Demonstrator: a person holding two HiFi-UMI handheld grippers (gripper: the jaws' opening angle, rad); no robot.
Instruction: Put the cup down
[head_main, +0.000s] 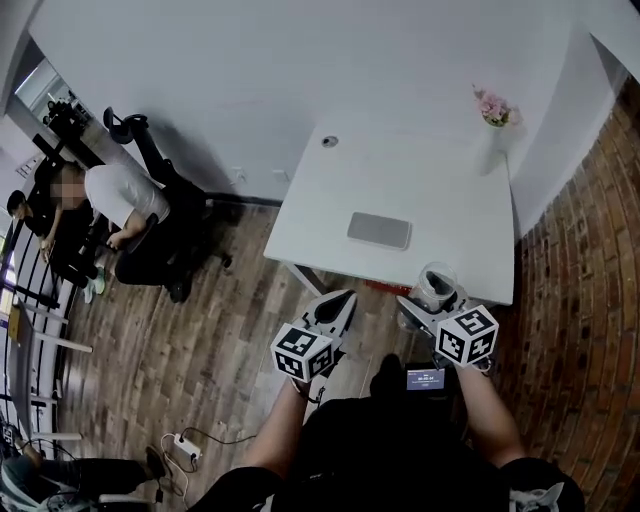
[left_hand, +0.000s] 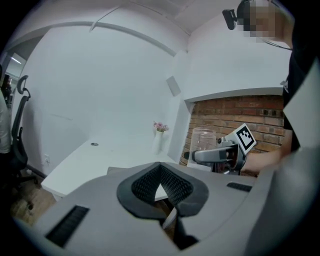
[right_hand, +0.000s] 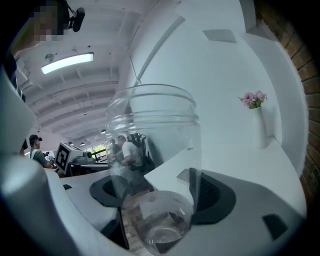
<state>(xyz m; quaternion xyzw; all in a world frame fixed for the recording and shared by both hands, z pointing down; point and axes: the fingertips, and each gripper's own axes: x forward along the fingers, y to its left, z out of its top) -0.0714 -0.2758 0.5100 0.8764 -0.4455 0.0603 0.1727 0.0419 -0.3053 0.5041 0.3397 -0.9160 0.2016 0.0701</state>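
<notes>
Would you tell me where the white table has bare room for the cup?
Most of the table is bare. The widest patch lies between the grey pad and the right edge, just beyond the cup; another lies left of the pad, near the round hole. Only the far right corner is taken, by the flower vase.

On the table (head_main: 430, 170), a pad (head_main: 379, 230) lies centrally, a vase (head_main: 493, 145) stands far right, the cup (head_main: 436, 286) at its near-right edge.
</notes>
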